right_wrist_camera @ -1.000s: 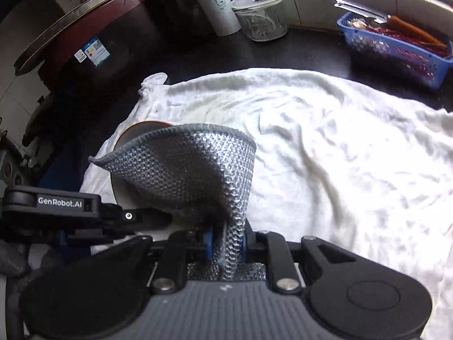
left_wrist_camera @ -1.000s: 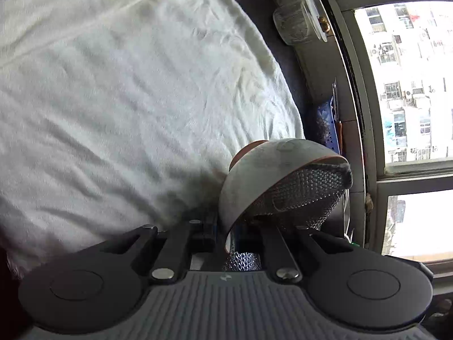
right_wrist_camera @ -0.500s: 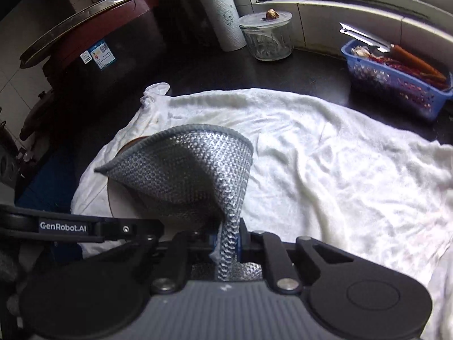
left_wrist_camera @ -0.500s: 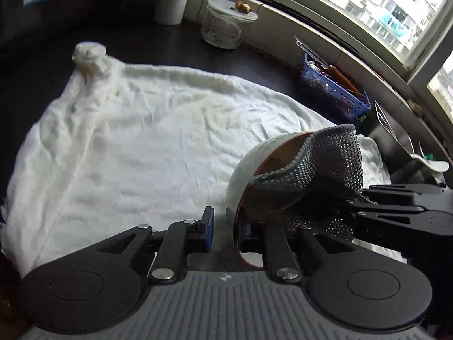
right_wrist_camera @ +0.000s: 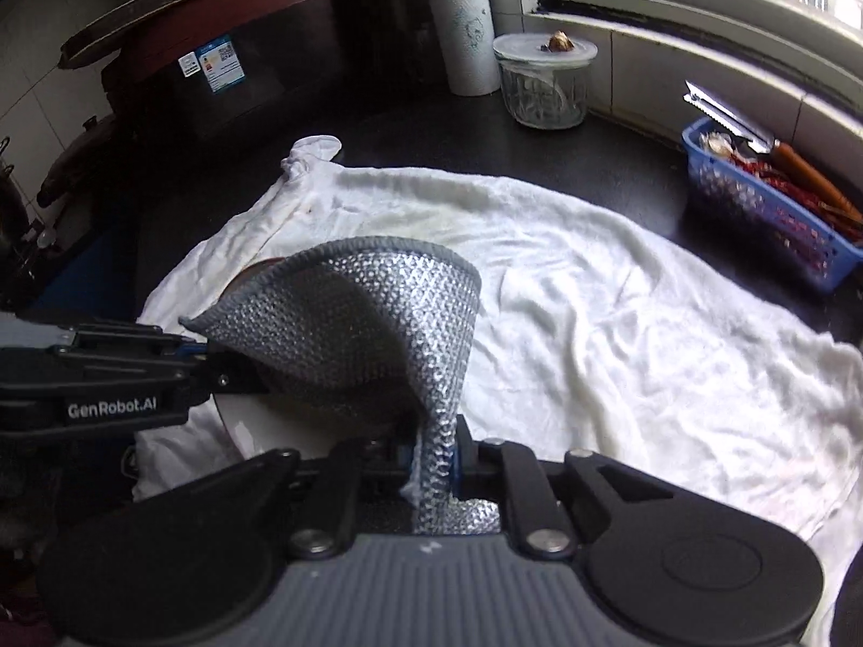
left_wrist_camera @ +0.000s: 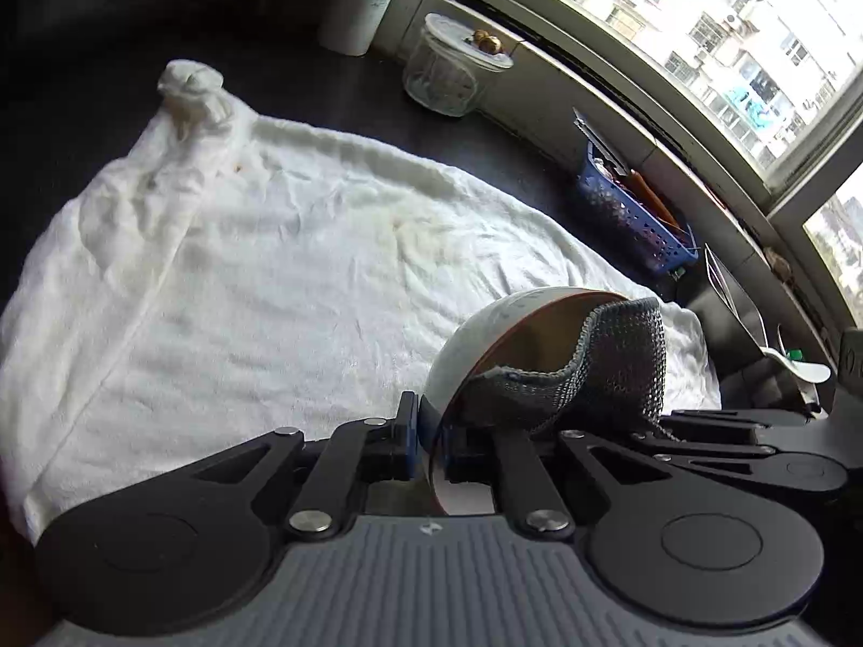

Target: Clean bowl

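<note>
My left gripper [left_wrist_camera: 430, 445] is shut on the rim of a bowl [left_wrist_camera: 485, 334], white outside and brown inside, held tilted on its side above the white towel [left_wrist_camera: 242, 280]. My right gripper [right_wrist_camera: 437, 455] is shut on a silver mesh scrubbing cloth [right_wrist_camera: 356, 334]. The cloth [left_wrist_camera: 604, 372] is pressed into the bowl's opening. In the right wrist view the cloth hides most of the bowl [right_wrist_camera: 253, 426], and the left gripper's body [right_wrist_camera: 97, 377] enters from the left.
The towel [right_wrist_camera: 620, 334] covers a dark counter. At the back stand a glass jar with a lid [right_wrist_camera: 542, 83], a paper towel roll [right_wrist_camera: 466, 27] and a blue basket of utensils [right_wrist_camera: 766, 205]. A window sill runs along the right [left_wrist_camera: 674, 124]. A large dark pot [right_wrist_camera: 216, 54] stands at the far left.
The left wrist view has swung from looking down at the towel to looking across the counter. The bowl's opening has turned toward the cloth, which sits deeper in the bowl.
</note>
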Demonstrator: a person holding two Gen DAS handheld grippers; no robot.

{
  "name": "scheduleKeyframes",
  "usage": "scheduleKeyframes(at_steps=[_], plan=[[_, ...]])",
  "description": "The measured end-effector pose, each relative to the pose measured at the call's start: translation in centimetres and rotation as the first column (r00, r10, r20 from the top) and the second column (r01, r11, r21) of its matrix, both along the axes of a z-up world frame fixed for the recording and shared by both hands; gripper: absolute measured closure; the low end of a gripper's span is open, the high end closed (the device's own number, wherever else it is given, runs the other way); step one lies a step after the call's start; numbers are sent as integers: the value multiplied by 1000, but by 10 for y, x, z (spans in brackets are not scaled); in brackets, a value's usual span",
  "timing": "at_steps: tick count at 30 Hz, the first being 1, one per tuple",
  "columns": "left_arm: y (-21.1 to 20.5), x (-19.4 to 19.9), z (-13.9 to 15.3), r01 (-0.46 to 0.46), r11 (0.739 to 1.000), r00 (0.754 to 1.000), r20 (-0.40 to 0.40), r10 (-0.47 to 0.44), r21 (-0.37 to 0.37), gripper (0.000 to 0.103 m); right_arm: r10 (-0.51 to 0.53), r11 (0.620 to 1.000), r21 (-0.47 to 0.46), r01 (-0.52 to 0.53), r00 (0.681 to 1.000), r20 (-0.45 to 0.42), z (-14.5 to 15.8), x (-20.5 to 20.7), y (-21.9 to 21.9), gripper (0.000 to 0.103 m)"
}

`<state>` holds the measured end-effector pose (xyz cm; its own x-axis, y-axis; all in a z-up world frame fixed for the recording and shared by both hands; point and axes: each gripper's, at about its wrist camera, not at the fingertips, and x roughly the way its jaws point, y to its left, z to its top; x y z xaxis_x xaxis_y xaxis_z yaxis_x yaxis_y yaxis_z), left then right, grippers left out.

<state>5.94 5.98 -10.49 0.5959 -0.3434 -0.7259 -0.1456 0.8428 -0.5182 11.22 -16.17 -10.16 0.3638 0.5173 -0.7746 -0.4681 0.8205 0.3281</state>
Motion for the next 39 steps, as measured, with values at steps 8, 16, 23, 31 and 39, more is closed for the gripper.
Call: scheduleKeyframes(at_steps=[8, 16, 23, 31, 39], plan=[[20, -10, -55, -213, 860, 969, -216, 123, -464, 96, -91, 980, 159, 120, 980, -179, -15, 2, -9, 86], [10, 1, -48, -135, 897, 977, -208, 49, -421, 93, -88, 990, 103, 100, 990, -114, -5, -2, -7, 84], [-30, 10, 15, 155, 960, 988, -15, -156, 232, 89, -33, 999, -3, 33, 999, 3, 0, -5, -2, 88], [-65, 1, 39, 253, 792, 920, 114, -374, 556, 95, 124, 979, -184, -87, 972, 199, 25, -9, 15, 89], [-37, -2, 19, 162, 949, 977, 89, -192, 272, 95, -7, 1000, 5, 7, 1000, -13, 4, 20, 0, 86]])
